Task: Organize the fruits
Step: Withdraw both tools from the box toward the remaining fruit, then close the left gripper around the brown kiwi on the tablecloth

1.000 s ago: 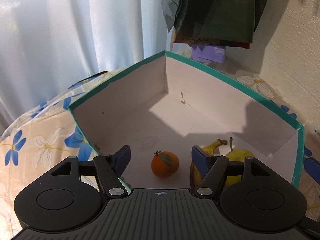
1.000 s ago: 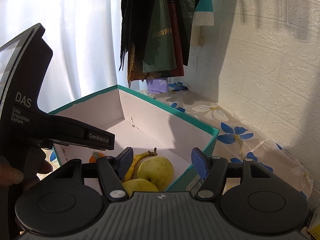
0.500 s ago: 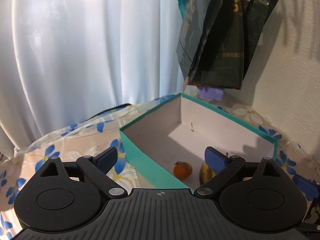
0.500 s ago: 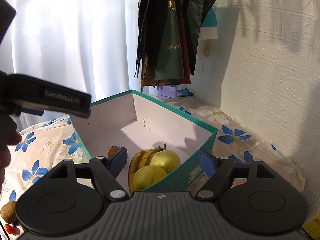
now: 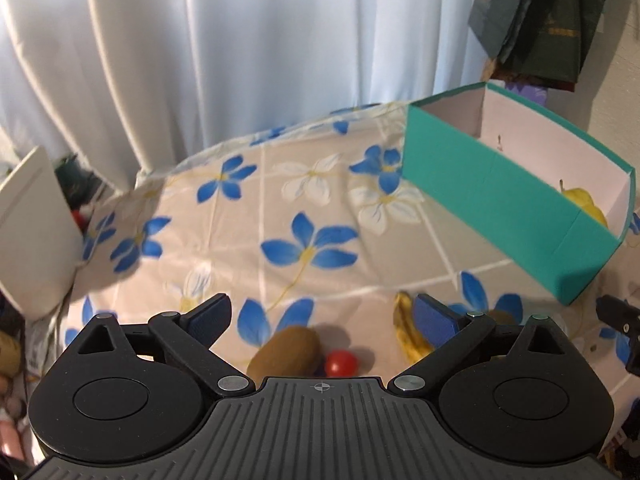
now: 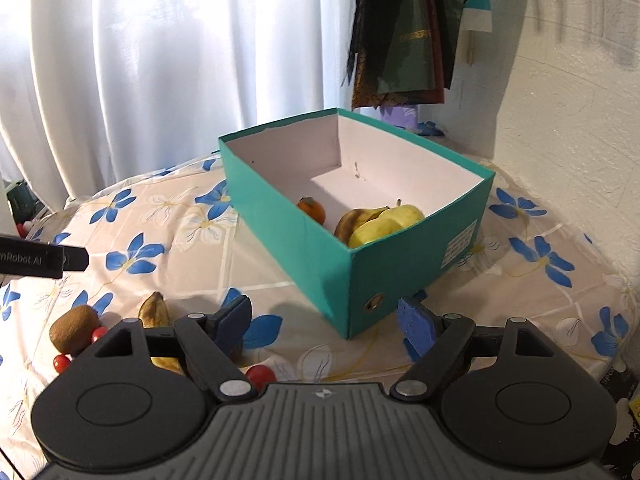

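**Both claws empty over the flowered cloth, fruit split between box and table**

While the teal cardboard box (image 6: 400,268) stands open on the glossy tablecloth (image 6: 192,256) with its blue and white flower print, we hold both grippers short of it. Our left gripper (image 5: 322,314) has its jaws spreading to very nearly full width, the flat blue pads clear of everything, with nothing between them. Our right gripper (image 6: 324,320) is also widening its jaws, about three-quarters apart, and grips nothing.

Inside the box, whose walls are matte white, a small round orange fruit with a dark leafy cap (image 6: 312,209) lies against the near long wall. Beside it, toward the box's near corner, a browned banana (image 6: 352,220) curves around two smooth yellow-green apples (image 6: 402,216).

Outside the box, on the cloth to its left in the right wrist view, lie a fuzzy brown oval kiwi (image 6: 74,328), another spotted banana (image 6: 154,312) and several shiny red cherry tomatoes (image 6: 260,374). In the left wrist view the kiwi (image 5: 286,350) and one tomato (image 5: 340,362) touch, just below the left claw's gap.

Behind the box hang white pleated curtains (image 6: 160,60) and dark crinkled plastic bags (image 6: 400,32) against a rough white wall (image 6: 560,120).
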{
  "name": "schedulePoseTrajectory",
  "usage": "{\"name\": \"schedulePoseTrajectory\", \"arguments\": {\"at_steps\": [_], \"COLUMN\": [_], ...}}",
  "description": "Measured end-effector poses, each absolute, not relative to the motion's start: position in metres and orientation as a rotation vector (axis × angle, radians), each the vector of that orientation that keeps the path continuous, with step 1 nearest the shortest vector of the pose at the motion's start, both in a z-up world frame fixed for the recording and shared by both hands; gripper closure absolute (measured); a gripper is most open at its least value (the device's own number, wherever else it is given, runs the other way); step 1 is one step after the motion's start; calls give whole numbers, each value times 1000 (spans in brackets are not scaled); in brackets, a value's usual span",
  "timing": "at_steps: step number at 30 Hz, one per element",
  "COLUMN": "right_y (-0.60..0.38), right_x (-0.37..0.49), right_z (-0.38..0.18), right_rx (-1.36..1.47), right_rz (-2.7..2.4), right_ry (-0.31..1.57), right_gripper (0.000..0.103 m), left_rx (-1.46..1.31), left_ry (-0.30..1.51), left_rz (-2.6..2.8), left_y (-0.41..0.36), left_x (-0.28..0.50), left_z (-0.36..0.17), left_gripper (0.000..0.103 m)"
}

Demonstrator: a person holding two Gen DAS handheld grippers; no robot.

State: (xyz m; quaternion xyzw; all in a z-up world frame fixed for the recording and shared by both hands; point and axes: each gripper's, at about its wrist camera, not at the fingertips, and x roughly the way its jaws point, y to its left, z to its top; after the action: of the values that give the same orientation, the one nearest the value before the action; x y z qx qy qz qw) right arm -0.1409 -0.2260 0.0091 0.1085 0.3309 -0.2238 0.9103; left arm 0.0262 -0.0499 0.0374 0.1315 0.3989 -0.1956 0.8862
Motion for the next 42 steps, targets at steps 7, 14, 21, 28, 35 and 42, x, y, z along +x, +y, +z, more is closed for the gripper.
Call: {"name": "schedulePoseTrajectory", "arguments": {"at_steps": [7,14,21,28,35,42], "right_y": [-181,-155,-150,-156,-160,-163], "right_x": [-125,-111,-105,-101,-97,-92], "right_z": [5,1,-4,-13,-15,-16], "right_rx": [176,152,159,188,193,200], "right_rz": [-328,-260,-253,-278,-289,-296], "right_ry": [712,739,765,791,795,801], "right_gripper": [22,22,22,22,22,22], "left_rx": [259,243,285,312,349,369], "left_ry": [854,876,886,957,1001,1051], "left_rz": [-363,-375,-491,-522,-563,-591], "left_y": [0,22,13,-5,-17,-22], "left_x": [13,15,33,56,72,80], "left_z": [16,1,-11,-28,-37,-46], "left_gripper": [3,4,10,25,33,39]}}
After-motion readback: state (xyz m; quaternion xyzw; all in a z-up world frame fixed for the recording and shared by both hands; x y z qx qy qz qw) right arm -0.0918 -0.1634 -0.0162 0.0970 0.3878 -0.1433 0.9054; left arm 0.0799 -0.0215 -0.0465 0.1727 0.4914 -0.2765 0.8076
